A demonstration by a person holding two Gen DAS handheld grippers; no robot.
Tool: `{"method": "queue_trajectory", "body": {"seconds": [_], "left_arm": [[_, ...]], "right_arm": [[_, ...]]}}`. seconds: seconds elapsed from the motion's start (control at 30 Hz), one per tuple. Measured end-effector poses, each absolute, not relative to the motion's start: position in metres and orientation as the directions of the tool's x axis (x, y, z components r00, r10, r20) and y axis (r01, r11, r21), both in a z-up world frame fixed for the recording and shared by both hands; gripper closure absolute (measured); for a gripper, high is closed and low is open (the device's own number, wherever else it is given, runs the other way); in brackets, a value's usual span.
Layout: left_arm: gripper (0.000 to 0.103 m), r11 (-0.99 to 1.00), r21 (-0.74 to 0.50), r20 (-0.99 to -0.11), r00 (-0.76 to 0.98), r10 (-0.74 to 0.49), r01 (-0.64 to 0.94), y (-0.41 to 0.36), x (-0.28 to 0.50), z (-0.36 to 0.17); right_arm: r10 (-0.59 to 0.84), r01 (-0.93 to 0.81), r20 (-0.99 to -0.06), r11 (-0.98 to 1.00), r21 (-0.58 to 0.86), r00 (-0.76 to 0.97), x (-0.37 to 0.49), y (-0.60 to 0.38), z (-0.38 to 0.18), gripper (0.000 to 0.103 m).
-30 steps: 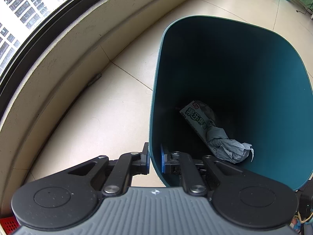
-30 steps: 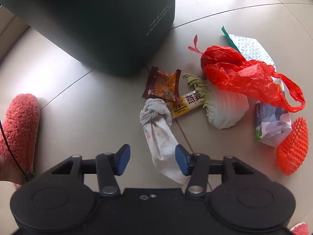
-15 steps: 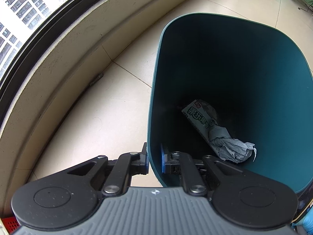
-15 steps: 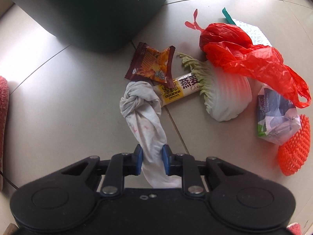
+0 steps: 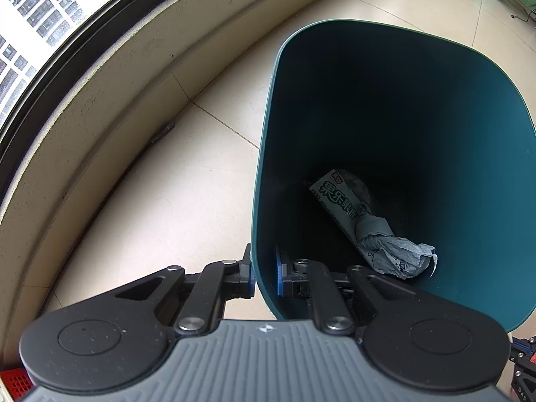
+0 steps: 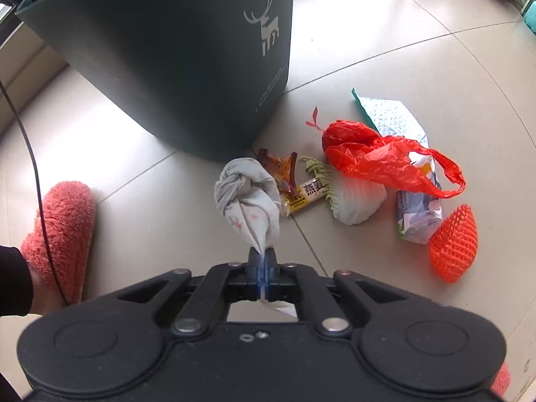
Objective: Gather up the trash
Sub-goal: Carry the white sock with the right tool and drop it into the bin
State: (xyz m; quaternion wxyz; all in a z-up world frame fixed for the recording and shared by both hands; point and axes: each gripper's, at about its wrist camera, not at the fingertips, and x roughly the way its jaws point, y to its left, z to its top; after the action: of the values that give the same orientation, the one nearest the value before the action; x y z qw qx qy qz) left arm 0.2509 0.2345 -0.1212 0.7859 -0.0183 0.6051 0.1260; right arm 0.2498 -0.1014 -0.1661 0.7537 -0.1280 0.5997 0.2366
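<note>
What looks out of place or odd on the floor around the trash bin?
Litter is strewn on the tiles beside the dark green trash bin: a snack wrapper, an oat bar wrapper, a cabbage piece, a red plastic bag and an orange foam fruit net.

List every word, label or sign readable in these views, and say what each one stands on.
"果乐果香": on the crumpled packet lying inside the bin.
"燕麦": on the yellow snack bar wrapper on the floor; its smaller print is too small to read.
White deer emblem, no words: on the bin's outer wall.
Small white lines of print below the emblem: too small to read.
</note>
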Motion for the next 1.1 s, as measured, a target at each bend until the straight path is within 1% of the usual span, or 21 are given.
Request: {"method": "queue_trajectory", "body": {"seconds": [0.1, 0.23, 0.33, 0.4, 0.53, 0.77, 0.97, 1.1], "left_arm": [[0.093, 0.967, 0.121, -0.956, 0.237, 0.174, -0.223, 0.235, 0.251, -0.121], [0.093, 0.968, 0.115, -0.957, 0.238, 0.169, -0.224, 0.235, 0.251, -0.12], [0.093, 0.968, 0.109, -0.958, 0.237, 0.164, -0.228, 0.235, 0.251, -0.12], [0.093, 0.968, 0.109, -0.957, 0.239, 0.163, -0.226, 0.236, 0.251, -0.12], [0.093, 0.97, 0.109, -0.956, 0.245, 0.162, -0.218, 0.234, 0.251, -0.118], [0.093, 0.972, 0.093, -0.957, 0.251, 0.147, -0.215, 0.234, 0.251, -0.117], [0.093, 0.973, 0.086, -0.957, 0.253, 0.139, -0.212, 0.23, 0.251, -0.117], [0.093, 0.974, 0.085, -0.958, 0.251, 0.139, -0.212, 0.226, 0.251, -0.118]], "right_arm": [[0.283, -0.494, -0.928, 0.859, 0.133, 0.242, 0.255, -0.108, -0.105, 0.102], [0.319, -0.517, -0.888, 0.849, 0.112, 0.332, 0.262, -0.1, -0.042, 0.102], [0.363, -0.538, -0.859, 0.834, 0.125, 0.362, 0.271, -0.085, -0.009, 0.102], [0.38, -0.541, -0.849, 0.83, 0.138, 0.367, 0.284, -0.07, -0.001, 0.102], [0.365, -0.557, -0.848, 0.824, 0.102, 0.385, 0.309, -0.026, -0.01, 0.102], [0.292, -0.55, -0.897, 0.833, 0.066, 0.334, 0.345, 0.036, -0.067, 0.102], [0.192, -0.527, -0.932, 0.85, 0.002, 0.307, 0.37, 0.059, -0.111, 0.102], [0.12, -0.52, -0.948, 0.852, -0.055, 0.296, 0.382, 0.064, -0.139, 0.1]]}}
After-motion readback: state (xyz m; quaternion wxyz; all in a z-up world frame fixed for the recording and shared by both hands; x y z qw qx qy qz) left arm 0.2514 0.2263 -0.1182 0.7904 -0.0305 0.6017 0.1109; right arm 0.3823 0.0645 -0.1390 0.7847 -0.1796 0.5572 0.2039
